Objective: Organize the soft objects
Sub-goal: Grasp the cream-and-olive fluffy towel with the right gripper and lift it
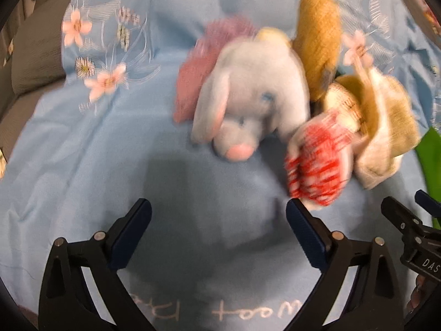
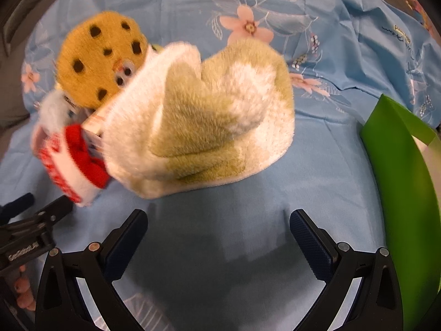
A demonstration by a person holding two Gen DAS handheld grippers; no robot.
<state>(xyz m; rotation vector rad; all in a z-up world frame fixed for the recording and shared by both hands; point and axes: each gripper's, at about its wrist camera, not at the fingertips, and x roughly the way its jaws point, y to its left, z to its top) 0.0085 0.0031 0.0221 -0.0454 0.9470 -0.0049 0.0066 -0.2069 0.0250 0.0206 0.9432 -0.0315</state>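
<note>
Soft toys lie in a heap on a light blue bedsheet (image 1: 82, 151). In the left wrist view a blue plush elephant (image 1: 248, 93) lies in front of a pink fuzzy item (image 1: 198, 66), with a cookie plush (image 1: 317, 35), a red-and-white plush (image 1: 317, 162) and a cream-and-green fleece item (image 1: 386, 127) to its right. My left gripper (image 1: 219, 212) is open and empty, just short of the elephant. In the right wrist view the fleece item (image 2: 209, 115) lies ahead, with the cookie plush (image 2: 102, 55) and red-and-white plush (image 2: 71, 160) to its left. My right gripper (image 2: 219, 220) is open and empty.
A green container (image 2: 405, 182) stands at the right; its edge shows in the left wrist view (image 1: 430, 154). The sheet (image 2: 330, 165) has flower prints. Each gripper shows in the other's view: right gripper (image 1: 408, 218), left gripper (image 2: 35, 212). A grey cushion (image 1: 35, 52) lies far left.
</note>
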